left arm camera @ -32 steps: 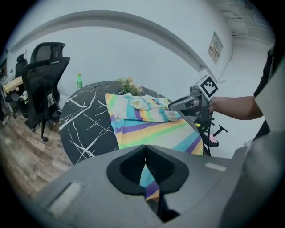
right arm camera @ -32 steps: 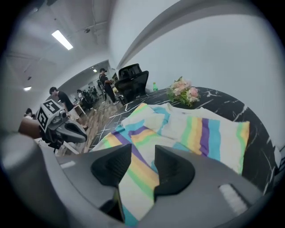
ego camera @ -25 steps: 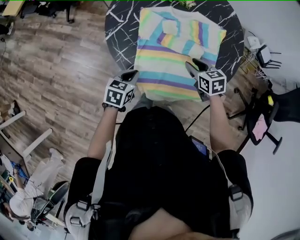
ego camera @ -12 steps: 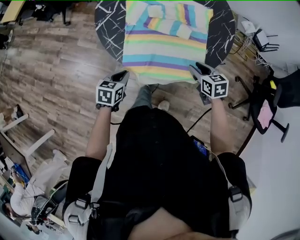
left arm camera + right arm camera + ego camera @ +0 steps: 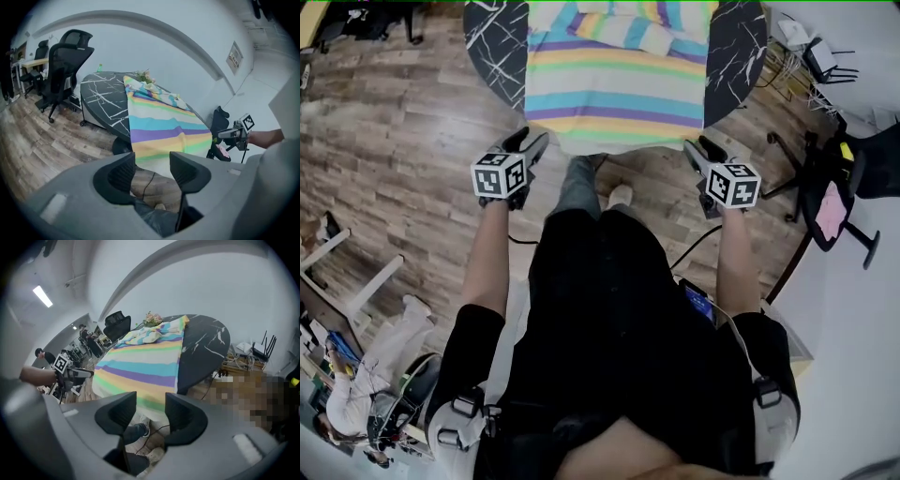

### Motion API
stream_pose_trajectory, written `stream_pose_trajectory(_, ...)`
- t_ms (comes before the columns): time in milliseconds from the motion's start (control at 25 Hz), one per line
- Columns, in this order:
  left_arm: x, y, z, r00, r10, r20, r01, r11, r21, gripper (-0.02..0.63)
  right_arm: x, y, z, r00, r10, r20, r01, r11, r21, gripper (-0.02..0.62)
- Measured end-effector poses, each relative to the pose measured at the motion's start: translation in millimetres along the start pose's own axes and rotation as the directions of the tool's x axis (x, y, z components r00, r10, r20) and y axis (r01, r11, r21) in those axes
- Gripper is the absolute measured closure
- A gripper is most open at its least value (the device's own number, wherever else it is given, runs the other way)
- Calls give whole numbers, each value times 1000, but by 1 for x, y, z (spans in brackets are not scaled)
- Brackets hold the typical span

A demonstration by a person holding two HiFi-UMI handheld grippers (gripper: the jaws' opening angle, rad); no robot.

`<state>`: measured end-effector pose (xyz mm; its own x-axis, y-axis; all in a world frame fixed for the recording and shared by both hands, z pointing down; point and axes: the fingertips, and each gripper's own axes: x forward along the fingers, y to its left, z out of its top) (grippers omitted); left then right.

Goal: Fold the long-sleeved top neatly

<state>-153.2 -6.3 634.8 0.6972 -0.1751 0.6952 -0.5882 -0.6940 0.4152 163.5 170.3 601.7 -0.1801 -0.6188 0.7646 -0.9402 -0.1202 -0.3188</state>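
The pastel-striped long-sleeved top (image 5: 619,84) lies flat on the round black marble table (image 5: 492,47), sleeves folded across its far part, hem hanging over the near edge. My left gripper (image 5: 534,141) hovers over the floor just left of the hem, apart from it. Its jaws have just been opening and hold nothing (image 5: 152,161). My right gripper (image 5: 694,150) hangs below the hem's right corner, jaws open a little wider than before and empty (image 5: 150,401). Both gripper views look at the top (image 5: 164,126) (image 5: 140,366) from just short of it.
Wooden floor (image 5: 403,141) surrounds the table. A black office chair (image 5: 853,178) and cables stand at the right; more chairs (image 5: 61,61) are beyond the table's left side. The person's leg and shoe (image 5: 621,195) are below the hem.
Both grippers have drawn back from the hem toward the person and sunk a little. The left jaws went from shut to open. The head view has tilted, so the table sits higher in frame.
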Motion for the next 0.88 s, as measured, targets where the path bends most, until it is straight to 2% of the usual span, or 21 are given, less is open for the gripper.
stream_pose_trajectory(120, 15, 12, -13, 1000, -23, -17, 23, 999, -24, 322, 9, -5, -19, 999, 39, -3, -39, 998, 52, 344)
stream_pose_trajectory(360, 31, 23, -27, 998, -67, -8, 67, 998, -17, 319, 31, -22, -43, 996, 84, -22, -82, 992, 91, 283)
stream_pose_trajectory(520, 41, 15, -30, 991, -132, -8, 132, 991, 17, 318, 39, -19, -43, 989, 146, -10, -145, 987, 76, 279)
stream_pose_trajectory(800, 61, 12, -29, 982, -185, -23, 186, 981, 56, 307, 53, -19, -41, 983, 185, 12, -186, 980, 67, 286)
stream_pose_trajectory(840, 61, 8, -28, 979, -205, -20, 206, 977, 59, 326, 52, -18, -40, 981, 193, 21, -194, 979, 62, 313)
stream_pose_trajectory(880, 61, 5, -27, 975, -221, -18, 221, 973, 63, 360, 51, -18, -40, 979, 199, 32, -201, 978, 58, 365)
